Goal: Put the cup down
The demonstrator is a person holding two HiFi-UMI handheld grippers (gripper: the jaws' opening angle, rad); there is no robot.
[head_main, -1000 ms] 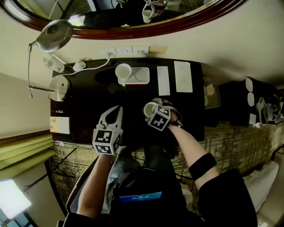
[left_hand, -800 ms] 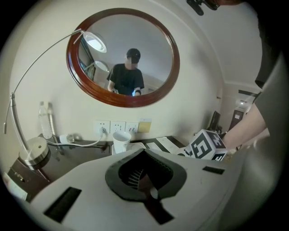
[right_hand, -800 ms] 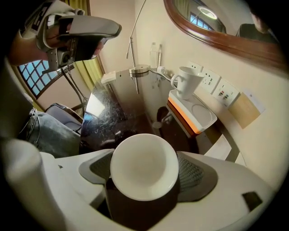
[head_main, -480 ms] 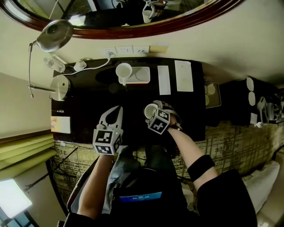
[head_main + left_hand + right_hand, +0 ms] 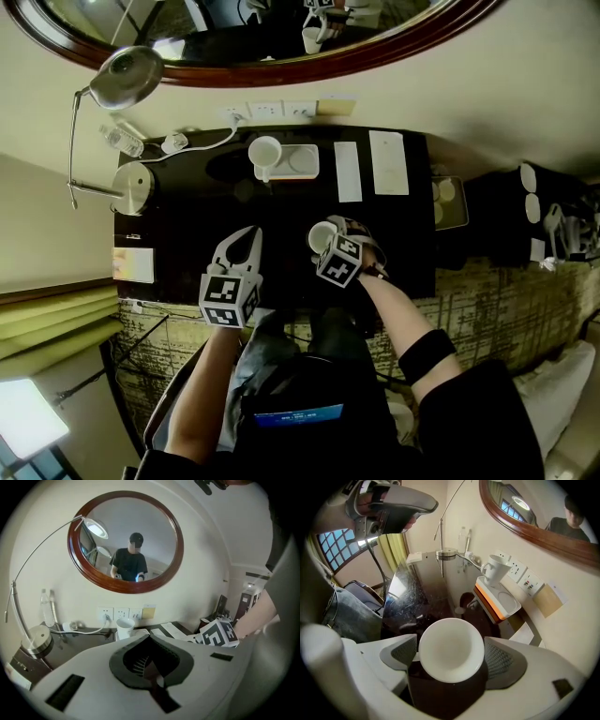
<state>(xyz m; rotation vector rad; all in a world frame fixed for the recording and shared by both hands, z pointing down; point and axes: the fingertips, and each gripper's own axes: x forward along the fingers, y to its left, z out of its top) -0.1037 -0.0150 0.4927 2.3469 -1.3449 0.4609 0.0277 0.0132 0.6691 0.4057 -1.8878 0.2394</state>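
Observation:
A white cup [image 5: 320, 236] stands on the dark table [image 5: 187, 234] near its front edge. In the right gripper view I look straight down into the cup [image 5: 451, 648]. My right gripper [image 5: 328, 231] points steeply down around it, and its jaws have just been opening. The cup sits between the pads [image 5: 499, 660], which no longer press on it. My left gripper [image 5: 248, 234] hovers to the cup's left, shut and empty; its closed jaws [image 5: 150, 641] fill the bottom of the left gripper view.
A second white cup [image 5: 264, 152] stands on a small tray [image 5: 302, 159] at the back by the wall sockets. A desk lamp's base [image 5: 136, 186] is at the back left and paper cards [image 5: 387, 161] at the back right. A round mirror hangs above.
The right gripper has tipped slightly around the cup, which stays where it was. The left gripper has not moved.

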